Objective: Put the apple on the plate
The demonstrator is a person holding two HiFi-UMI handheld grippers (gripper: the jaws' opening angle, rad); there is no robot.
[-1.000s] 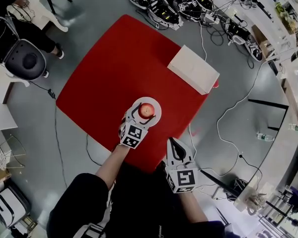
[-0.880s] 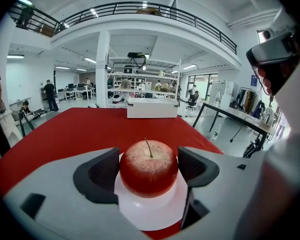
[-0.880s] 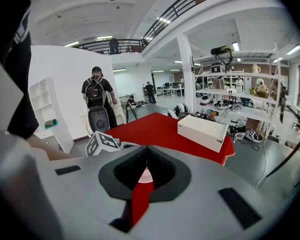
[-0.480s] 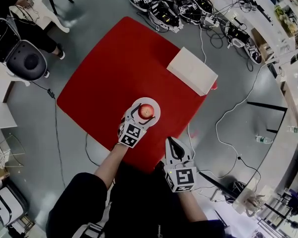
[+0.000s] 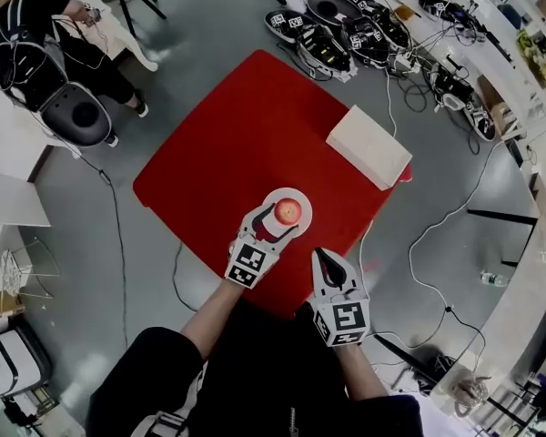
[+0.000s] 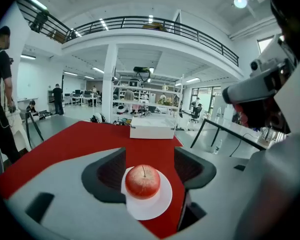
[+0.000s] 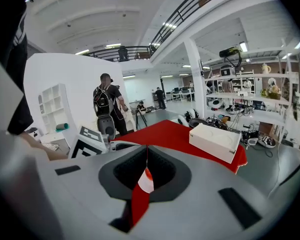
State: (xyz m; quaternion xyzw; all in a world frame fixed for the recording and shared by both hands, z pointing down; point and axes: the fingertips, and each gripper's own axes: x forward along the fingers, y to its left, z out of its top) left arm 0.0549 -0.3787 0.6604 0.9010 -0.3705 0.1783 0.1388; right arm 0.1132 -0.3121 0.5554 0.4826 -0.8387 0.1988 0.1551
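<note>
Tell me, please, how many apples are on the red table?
1. The apple sits on the white plate by the table's edge nearest the person, just ahead of the left gripper; none looks hidden.

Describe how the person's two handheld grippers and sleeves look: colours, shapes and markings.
Both the left gripper and right gripper have pale grey bodies, black curved jaw pads and a cube with black-and-white square markers. The sleeves are black. The left gripper's jaws have just been closing slightly, clear of the apple between them.

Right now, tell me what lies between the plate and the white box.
Only bare red tabletop between plate and white box; the head view shows it plainly.
</note>
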